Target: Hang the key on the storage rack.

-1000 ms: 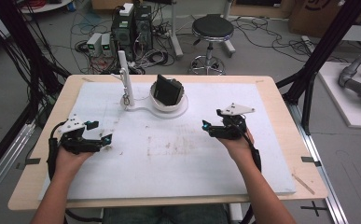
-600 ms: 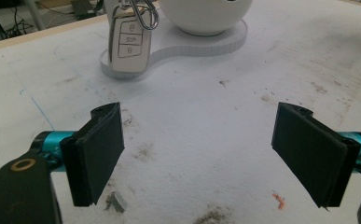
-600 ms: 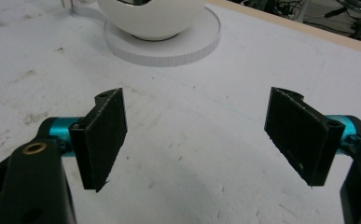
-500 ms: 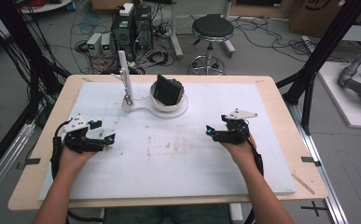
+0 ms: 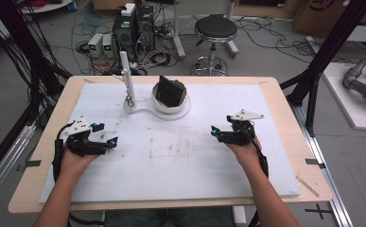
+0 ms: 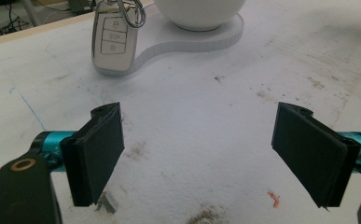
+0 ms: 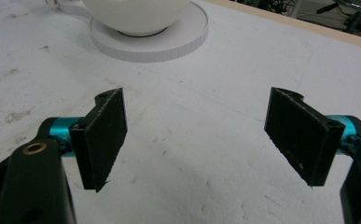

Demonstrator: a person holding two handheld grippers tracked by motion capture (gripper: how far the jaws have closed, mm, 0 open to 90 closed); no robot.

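**High view: both tools wide open, car key waiting at the top of the mat**

High view first: the left tool (image 5: 106,140) sits at the lower left of the frame and the right tool (image 5: 214,132) at centre right, each held low over the white surface (image 5: 190,161). Both have their jaws spread wide with nothing between them, and the gripper views confirm it, with bare mat showing between the black pads.

The prize is up top. In the left gripper view the car key (image 6: 114,37) hangs by its ring in the upper left of the frame, its lower end down by the edge of the white stand base (image 6: 192,39). In the high view that key hangs beside the upright post (image 5: 126,78), just left of centre near the top, with the white bowl (image 5: 170,104) and the dark object (image 5: 169,91) inside it immediately to its right.

The left tool looks the natural candidate, already pointing roughly that way. To do it well, I'd say: travel forward with the jaws spread, line them up across the key's flat faces, and close on the body rather than the ring. Come in from the side away from the bowl, since a nudge to the stand could set the key swinging. The right tool is best kept clear, or ready to steady the base.
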